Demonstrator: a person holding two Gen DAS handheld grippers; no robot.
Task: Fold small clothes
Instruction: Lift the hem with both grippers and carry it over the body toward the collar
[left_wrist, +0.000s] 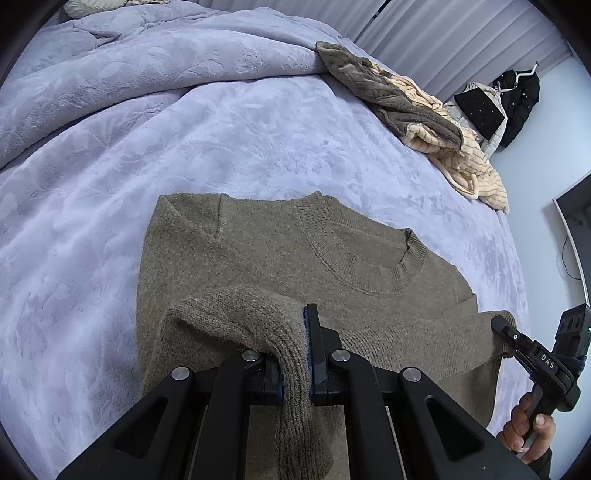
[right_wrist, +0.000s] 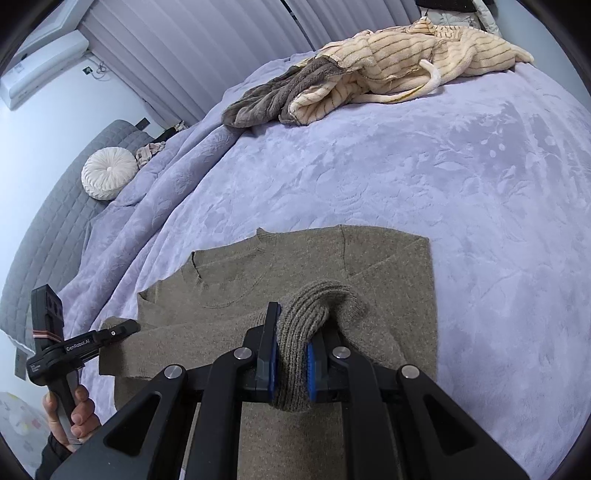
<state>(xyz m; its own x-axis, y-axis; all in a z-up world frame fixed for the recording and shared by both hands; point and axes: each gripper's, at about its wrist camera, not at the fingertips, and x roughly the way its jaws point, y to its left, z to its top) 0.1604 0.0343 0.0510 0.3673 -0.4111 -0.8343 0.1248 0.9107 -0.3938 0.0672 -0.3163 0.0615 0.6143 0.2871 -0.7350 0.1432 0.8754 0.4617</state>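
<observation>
sweater (left_wrist: 258, 258): flat on bed (left_wrist: 221, 129) | robe pile (left_wrist: 424, 122): behind it, far edge | cushion (right_wrist: 109, 172): bed's head end

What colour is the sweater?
The sweater is plain olive-brown knit, clearest in the left wrist view.

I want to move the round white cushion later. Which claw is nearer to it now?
Left. The left claw grips the sweater on the side of the bed where the cushion lies; the right claw grips the sweater's other side, farther away.
</observation>
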